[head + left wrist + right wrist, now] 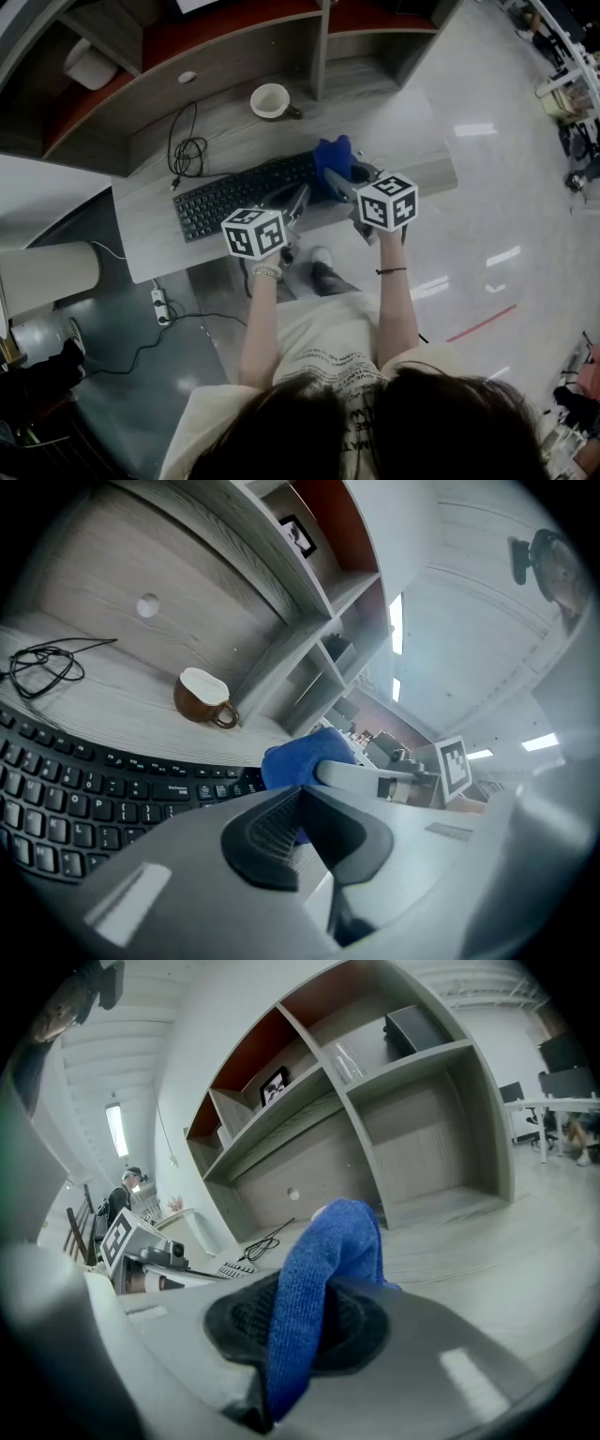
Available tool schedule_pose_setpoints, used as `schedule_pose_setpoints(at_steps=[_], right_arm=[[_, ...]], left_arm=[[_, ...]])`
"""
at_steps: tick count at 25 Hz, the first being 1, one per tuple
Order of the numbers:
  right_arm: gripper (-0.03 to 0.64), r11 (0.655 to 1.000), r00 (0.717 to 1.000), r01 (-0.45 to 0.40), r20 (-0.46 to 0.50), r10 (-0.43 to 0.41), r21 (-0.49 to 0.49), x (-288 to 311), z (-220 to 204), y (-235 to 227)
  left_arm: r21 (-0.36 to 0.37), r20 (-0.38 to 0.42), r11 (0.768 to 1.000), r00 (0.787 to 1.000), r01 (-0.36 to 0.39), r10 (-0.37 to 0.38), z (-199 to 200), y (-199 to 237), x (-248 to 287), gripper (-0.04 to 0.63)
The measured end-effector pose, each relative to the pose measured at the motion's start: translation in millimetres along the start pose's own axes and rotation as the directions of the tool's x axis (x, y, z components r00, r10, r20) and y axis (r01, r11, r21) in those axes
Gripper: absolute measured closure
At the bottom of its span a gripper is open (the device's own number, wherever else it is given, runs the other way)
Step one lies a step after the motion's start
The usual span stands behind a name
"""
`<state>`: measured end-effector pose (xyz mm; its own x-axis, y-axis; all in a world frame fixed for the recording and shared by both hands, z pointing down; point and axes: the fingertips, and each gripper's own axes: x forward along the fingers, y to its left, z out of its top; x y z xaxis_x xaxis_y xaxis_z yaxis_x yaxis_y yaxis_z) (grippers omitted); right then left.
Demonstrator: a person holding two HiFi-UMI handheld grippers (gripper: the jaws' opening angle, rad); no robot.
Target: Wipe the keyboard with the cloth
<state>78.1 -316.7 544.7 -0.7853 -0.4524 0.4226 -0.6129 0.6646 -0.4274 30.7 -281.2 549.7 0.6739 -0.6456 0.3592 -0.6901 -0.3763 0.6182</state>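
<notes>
Cloth [326, 1255] — in R gripper [298, 1327]

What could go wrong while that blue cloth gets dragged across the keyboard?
1. The right gripper pinches only a fold of the cloth; rubbing on the keys might pull it loose.
2. The keyboard lies close to the front edge of the desk; a firm wipe could shove it towards that edge.
3. The mug stands on the desk behind the keyboard; a wide sweep may knock it.
</notes>
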Motion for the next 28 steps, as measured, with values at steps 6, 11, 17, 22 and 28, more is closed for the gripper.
schedule_pose_setpoints(at_steps=[6, 11, 17, 22, 28], right_arm=[[0.558, 1.000, 1.000, 0.002, -0.008, -0.002, 0.009, 12, -3, 11], [0.558, 1.000, 1.000, 0.000, -0.023, 0.000, 0.005, 23, -6, 22], [0.558, 1.000, 0.999, -0.004, -0.038, 0.004, 0.017, 40, -12, 37], [0.558, 1.000, 0.998, -0.016, -0.054, 0.016, 0.006, 54, -15, 52], [0.558, 1.000, 0.998, -0.020, -0.053, 0.021, 0.009, 62, -16, 65]], left_arm=[[-0.003, -0.004, 1.000, 1.000, 0.009, -0.009, 2, 7, -11, 0.589], [-0.011, 0.007, 1.000, 1.000, -0.006, 0.006, 3, 16, -28, 0.589], [-0.023, 0.014, 0.999, 0.999, -0.032, 0.033, 3, 33, -52, 0.589], [-0.032, 0.025, 0.999, 0.999, -0.043, 0.044, 4, 44, -68, 0.589], [-0.035, 0.026, 0.998, 0.998, -0.052, 0.053, 2, 52, -84, 0.589]])
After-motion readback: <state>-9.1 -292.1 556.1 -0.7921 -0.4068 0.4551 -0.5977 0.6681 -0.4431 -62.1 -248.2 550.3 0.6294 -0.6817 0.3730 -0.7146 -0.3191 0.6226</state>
